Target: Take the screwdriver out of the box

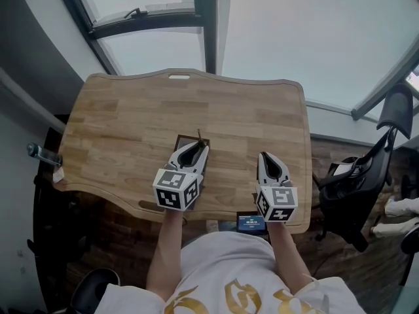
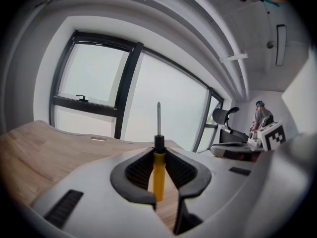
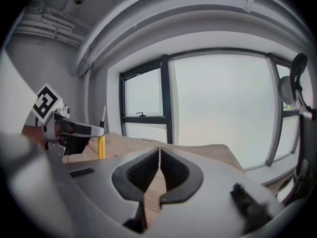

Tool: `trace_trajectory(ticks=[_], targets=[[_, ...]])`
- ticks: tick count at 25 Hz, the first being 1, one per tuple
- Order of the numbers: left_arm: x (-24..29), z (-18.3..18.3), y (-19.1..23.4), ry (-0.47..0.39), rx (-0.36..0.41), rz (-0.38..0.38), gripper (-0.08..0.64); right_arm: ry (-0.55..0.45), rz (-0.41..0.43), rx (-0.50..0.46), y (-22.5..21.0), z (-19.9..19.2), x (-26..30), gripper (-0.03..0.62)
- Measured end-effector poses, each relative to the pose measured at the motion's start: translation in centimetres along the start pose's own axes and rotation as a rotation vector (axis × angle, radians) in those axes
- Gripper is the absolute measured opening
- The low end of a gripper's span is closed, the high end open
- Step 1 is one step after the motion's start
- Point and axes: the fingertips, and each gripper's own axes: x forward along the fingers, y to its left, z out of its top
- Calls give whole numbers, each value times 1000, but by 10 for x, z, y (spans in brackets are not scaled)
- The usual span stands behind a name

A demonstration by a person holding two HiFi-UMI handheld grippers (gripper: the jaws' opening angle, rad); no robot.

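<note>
My left gripper (image 1: 196, 150) is shut on a screwdriver with a yellow handle (image 2: 158, 175), which stands upright between the pads. Its black collar and thin metal shaft (image 2: 158, 119) point up above the jaws. In the head view the shaft tip (image 1: 200, 135) sticks out just past the jaws, over a small dark box (image 1: 182, 141) on the wooden table (image 1: 131, 129). The gripper hides most of the box. My right gripper (image 1: 264, 157) hovers to the right of the box, jaws shut with nothing between them (image 3: 159, 150). From the right gripper view the held screwdriver (image 3: 101, 148) shows at the left.
A small dark device with a lit screen (image 1: 251, 224) lies at the table's near edge. A black office chair (image 1: 366, 175) stands to the right and a bottle (image 1: 40, 153) off the left edge. Large windows (image 1: 150, 5) lie beyond the table. A person (image 2: 261, 116) stands far off.
</note>
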Motion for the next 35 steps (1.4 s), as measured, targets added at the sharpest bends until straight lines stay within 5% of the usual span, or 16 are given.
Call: trace_trajectory(ticks=[14, 35], targets=[[-13, 12, -2, -56, 46, 10, 81, -30, -31, -7, 2, 8, -9, 34], [-12, 4, 6, -31, 48, 30, 81, -18, -30, -29, 5, 5, -5, 32]])
